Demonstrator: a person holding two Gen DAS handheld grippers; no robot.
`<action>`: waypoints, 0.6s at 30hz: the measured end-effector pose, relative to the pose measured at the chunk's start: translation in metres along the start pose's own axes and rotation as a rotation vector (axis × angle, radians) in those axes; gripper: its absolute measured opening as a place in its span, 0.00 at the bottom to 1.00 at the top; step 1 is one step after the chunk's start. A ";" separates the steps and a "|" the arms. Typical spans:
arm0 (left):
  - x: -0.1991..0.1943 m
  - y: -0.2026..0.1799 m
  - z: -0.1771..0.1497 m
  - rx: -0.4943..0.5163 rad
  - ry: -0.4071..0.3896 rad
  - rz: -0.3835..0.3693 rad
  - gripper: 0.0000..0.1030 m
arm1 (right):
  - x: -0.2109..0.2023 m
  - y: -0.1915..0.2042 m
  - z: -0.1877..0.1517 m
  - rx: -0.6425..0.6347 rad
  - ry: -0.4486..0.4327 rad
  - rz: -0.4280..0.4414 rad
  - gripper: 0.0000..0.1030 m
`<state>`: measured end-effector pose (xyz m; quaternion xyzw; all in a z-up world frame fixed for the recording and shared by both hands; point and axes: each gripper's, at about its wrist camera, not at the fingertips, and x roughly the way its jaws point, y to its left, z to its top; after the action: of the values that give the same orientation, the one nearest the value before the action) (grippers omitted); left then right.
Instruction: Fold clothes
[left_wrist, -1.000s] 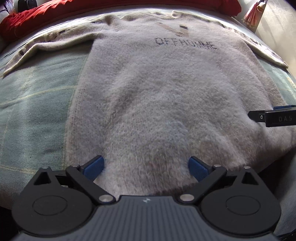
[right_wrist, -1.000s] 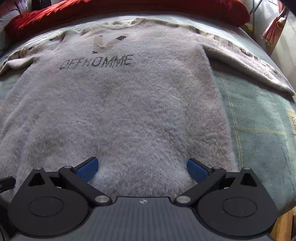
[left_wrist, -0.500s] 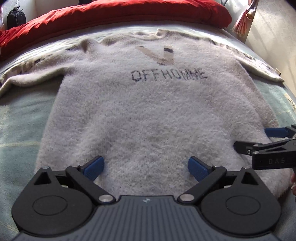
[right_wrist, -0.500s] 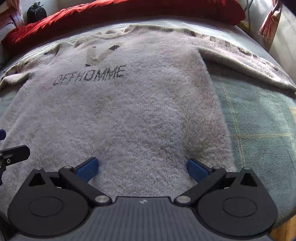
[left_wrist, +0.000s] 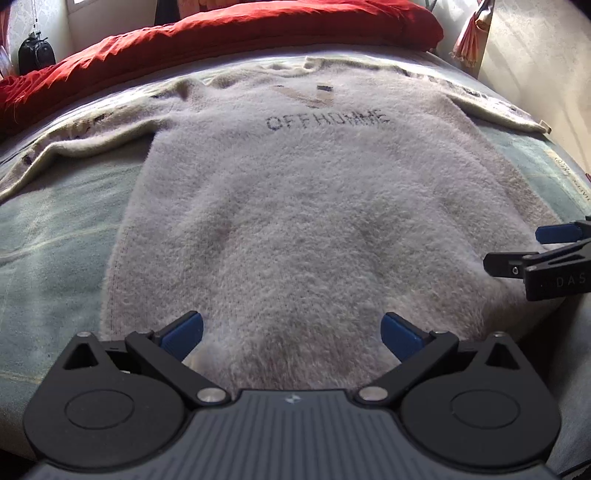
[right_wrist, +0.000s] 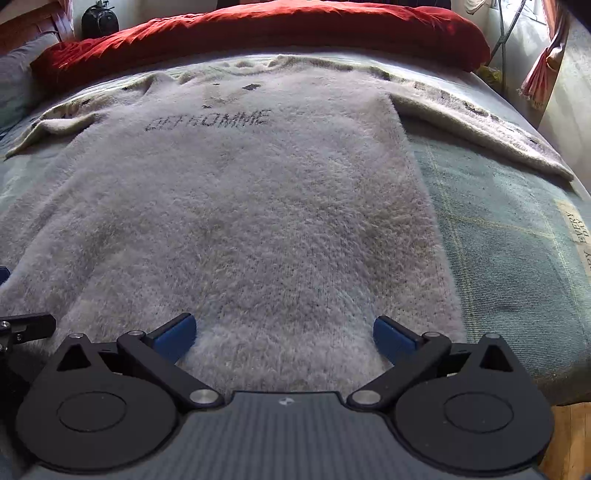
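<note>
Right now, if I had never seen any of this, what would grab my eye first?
Probably the fluffy off-white sweater printed OFFHOMME, spread flat with sleeves out across the pale green checked bedcover. Behind it along the far edge lies a bright red quilt. Nearest, at the sweater's hem, sit the black blue-tipped left gripper and right gripper, both open.

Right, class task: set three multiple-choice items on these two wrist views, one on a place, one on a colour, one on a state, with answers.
1. Where does the sweater lie?
A. flat on the bed cover
B. on a hanger
C. in a basket

2. What colour is the bedding beyond the collar?
A. blue
B. red
C. black

3. How do the left gripper and right gripper stand?
A. both shut on cloth
B. one shut
C. both open

Answers: A, its sleeves are spread on the cover; B, red folds show; C, fingers stand wide apart.
</note>
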<state>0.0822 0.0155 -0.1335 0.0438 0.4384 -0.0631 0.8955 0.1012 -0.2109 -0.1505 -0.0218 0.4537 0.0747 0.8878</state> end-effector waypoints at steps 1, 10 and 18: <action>0.001 0.003 0.008 -0.005 -0.017 0.004 0.99 | -0.002 0.004 0.007 -0.006 -0.027 0.012 1.00; 0.033 0.025 -0.002 -0.108 0.051 0.016 0.99 | 0.025 0.054 0.014 -0.113 -0.034 0.045 1.00; 0.011 0.022 -0.014 -0.083 0.059 0.003 0.99 | -0.013 0.015 -0.011 0.021 -0.060 0.125 1.00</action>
<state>0.0813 0.0385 -0.1504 0.0089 0.4666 -0.0420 0.8834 0.0828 -0.1990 -0.1455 0.0181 0.4279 0.1260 0.8948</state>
